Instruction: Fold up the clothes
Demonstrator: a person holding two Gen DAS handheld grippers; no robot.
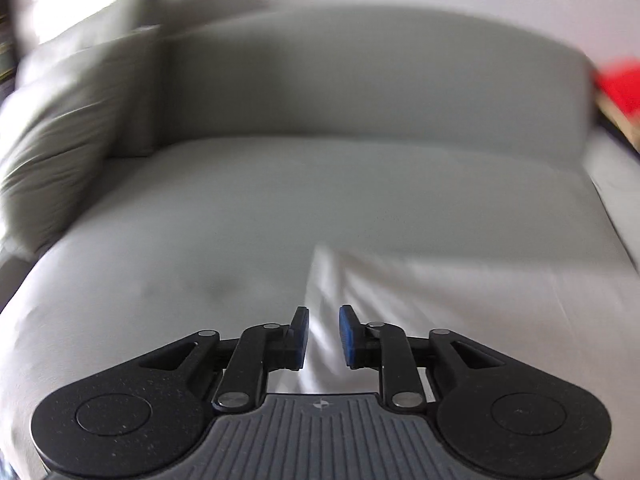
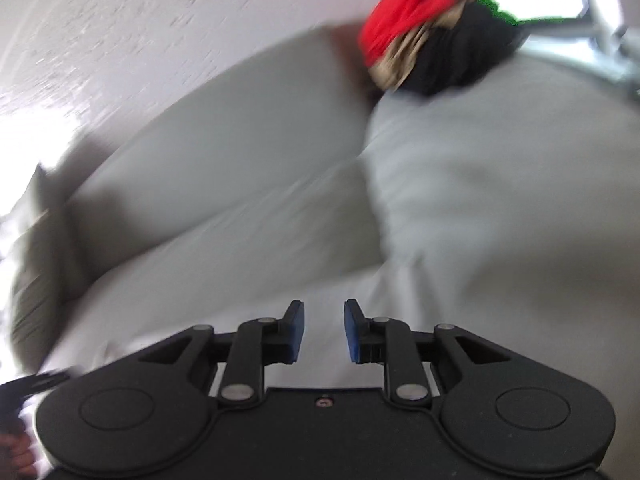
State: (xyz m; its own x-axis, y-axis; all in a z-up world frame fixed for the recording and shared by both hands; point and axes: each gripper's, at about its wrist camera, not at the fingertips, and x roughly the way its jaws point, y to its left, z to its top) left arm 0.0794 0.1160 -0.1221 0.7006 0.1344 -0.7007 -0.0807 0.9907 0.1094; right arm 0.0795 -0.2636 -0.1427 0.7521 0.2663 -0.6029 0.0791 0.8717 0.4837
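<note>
1. We see our left gripper [image 1: 323,336] with its blue ribbed pads apart, empty, over a smooth white cloth [image 1: 400,292] creased on the grey sofa [image 1: 240,208].
2. Our right gripper [image 2: 324,332] is likewise parted, holding nothing.
3. A crumpled clothes pile [image 2: 432,32], red, tan and black, sits at the sofa's far end.

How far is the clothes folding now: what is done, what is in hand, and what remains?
Nothing looks folded yet. The left gripper and the right gripper are both open and hold nothing. A white cloth lies spread on the grey sofa just ahead of the left gripper. The pile of clothes, red, tan and black, sits unsorted at the sofa's far end, so almost all the work remains.
</note>
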